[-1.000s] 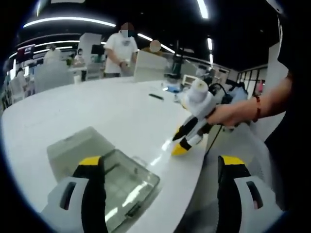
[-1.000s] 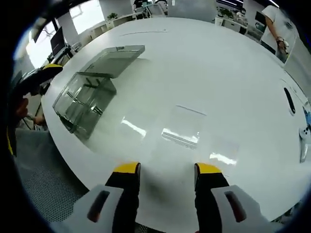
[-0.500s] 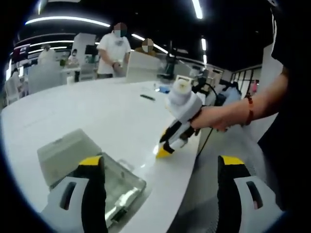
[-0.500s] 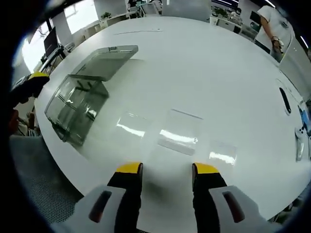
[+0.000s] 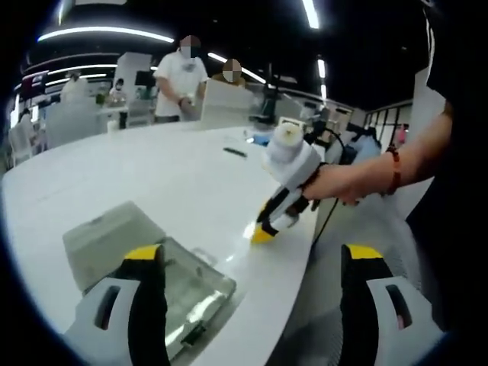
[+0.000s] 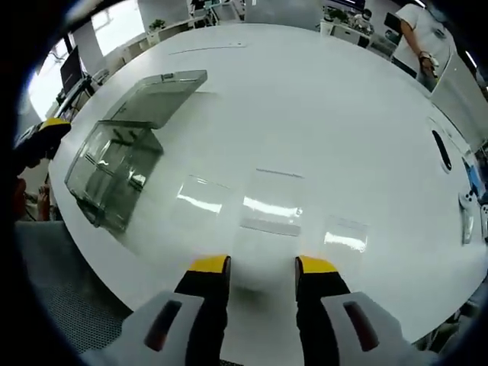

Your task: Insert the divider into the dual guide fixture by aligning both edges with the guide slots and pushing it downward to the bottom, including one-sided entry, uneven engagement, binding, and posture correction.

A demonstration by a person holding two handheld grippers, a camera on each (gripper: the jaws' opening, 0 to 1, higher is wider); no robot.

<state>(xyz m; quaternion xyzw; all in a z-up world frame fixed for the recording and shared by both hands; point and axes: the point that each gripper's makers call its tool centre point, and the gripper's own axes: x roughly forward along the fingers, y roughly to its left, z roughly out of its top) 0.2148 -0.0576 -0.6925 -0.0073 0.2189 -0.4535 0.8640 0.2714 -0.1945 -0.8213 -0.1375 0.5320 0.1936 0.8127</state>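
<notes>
A clear divider sheet (image 6: 271,201) lies flat on the white table (image 6: 343,99), just beyond my right gripper (image 6: 263,265). That gripper is open, with a narrow gap and nothing between its yellow tips. From the left gripper view the right gripper (image 5: 264,231) hovers low over the table edge, held in a person's hand. The clear fixture box (image 6: 114,169) stands left of the divider with its lid (image 6: 162,97) folded back. My left gripper (image 5: 255,253) is wide open, and the box (image 5: 187,293) sits beyond its left jaw. Its yellow tip (image 6: 47,128) shows beside the box.
A black pen-like object (image 6: 440,143) lies far right on the table, seen also as a dark bar (image 5: 235,152). A small white item (image 6: 463,215) rests near the right rim. People (image 5: 180,76) stand behind the table. The curved table edge (image 6: 91,244) runs close below the box.
The right gripper has crept closer to the divider and its jaws have narrowed slightly. The left gripper view has shifted a little; the box has not moved.
</notes>
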